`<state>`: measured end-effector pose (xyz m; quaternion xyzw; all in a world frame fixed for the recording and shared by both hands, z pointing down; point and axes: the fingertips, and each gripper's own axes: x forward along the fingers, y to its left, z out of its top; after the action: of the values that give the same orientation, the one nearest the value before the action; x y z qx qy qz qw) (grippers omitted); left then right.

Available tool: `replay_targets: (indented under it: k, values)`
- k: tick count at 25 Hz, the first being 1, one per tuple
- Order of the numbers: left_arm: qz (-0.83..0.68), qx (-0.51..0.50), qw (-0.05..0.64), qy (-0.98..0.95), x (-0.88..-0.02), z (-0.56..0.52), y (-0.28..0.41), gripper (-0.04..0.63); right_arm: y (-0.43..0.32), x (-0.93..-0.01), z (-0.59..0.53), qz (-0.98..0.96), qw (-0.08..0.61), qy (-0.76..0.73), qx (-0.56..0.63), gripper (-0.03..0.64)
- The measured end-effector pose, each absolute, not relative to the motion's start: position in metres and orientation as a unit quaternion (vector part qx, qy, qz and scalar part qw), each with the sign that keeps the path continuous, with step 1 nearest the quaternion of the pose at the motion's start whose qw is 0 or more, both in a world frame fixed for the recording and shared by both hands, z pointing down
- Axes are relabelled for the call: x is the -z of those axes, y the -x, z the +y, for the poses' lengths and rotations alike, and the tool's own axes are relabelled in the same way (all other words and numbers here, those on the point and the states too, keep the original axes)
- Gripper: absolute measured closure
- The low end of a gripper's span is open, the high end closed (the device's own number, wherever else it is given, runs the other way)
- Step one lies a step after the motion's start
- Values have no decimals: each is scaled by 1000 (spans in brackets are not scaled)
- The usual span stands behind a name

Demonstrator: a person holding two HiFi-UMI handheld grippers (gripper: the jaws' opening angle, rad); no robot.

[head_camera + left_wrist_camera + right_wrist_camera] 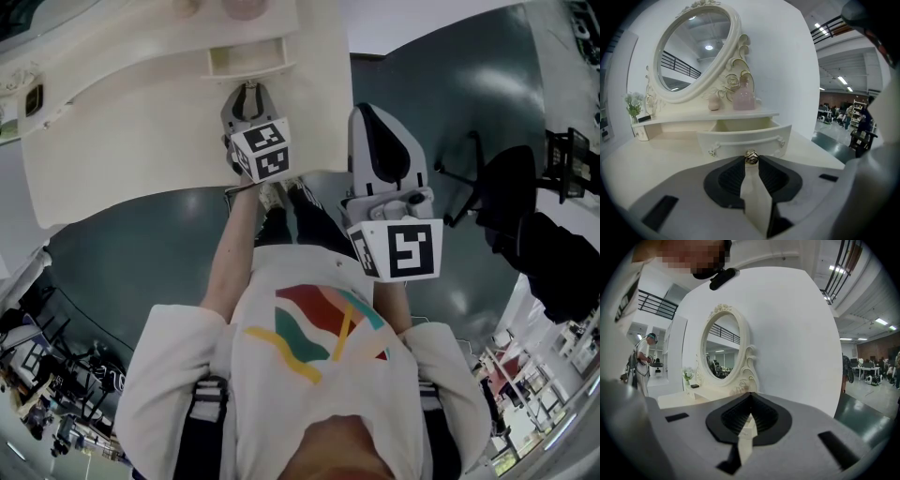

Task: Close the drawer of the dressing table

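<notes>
The cream dressing table has its small centre drawer pulled out, so the hollow inside shows; in the head view the drawer sticks out from under the shelf. My left gripper is shut on the drawer's metal knob, which sits between the jaw tips. From above, the left gripper reaches to the drawer front. My right gripper hovers off the table's right edge, over the floor. Its jaws are shut with nothing between them.
An oval mirror stands on the shelf with a pink bottle and a small jar beside it. White flowers are at the left end. A black office chair stands to the right on the dark floor.
</notes>
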<state>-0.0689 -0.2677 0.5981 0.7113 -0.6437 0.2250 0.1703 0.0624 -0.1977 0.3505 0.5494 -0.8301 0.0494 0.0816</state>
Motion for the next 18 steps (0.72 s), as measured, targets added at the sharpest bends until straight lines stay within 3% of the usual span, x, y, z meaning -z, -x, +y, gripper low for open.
replay_targets:
  k: [18]
  values:
    - [-640, -226, 152, -719, -586, -284, 69, 514, -58, -351, -202, -832, 83, -547, -49, 617]
